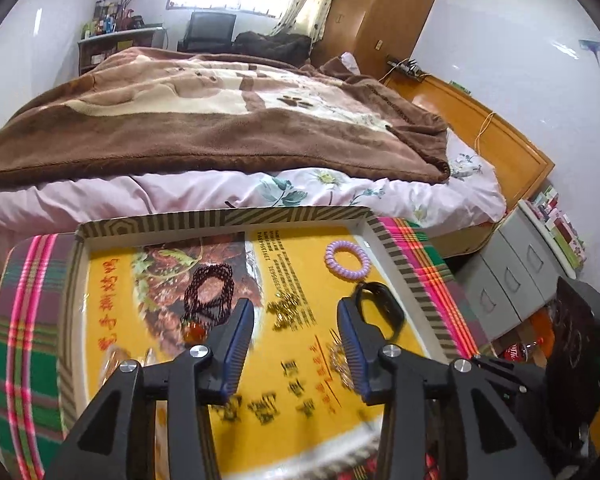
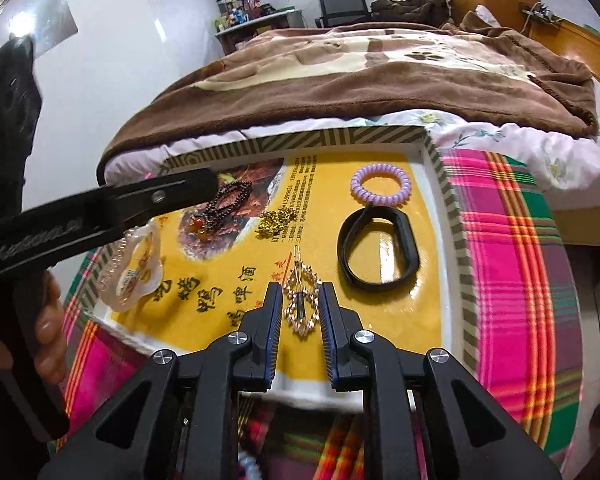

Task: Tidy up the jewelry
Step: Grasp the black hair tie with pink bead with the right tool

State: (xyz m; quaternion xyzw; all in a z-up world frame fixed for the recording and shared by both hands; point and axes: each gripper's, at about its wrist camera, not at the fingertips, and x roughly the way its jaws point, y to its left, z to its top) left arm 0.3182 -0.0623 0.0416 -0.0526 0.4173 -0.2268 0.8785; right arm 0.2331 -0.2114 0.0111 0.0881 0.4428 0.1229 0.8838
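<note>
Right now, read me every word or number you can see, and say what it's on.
"啤酒", tentatively: large black characters on the yellow sheet.
Other large characters there: blurred.
Small print and digits on that sheet: too small to read.
Raised lettering on the black handle: too blurred to read.

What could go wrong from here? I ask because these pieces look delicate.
The right gripper stands open around the rhinestone hair clip; closing off-centre might bend it or flick it aside. The gold chain lies in a loose heap beside the dark bead bracelet, so dragging either could tangle them.
</note>
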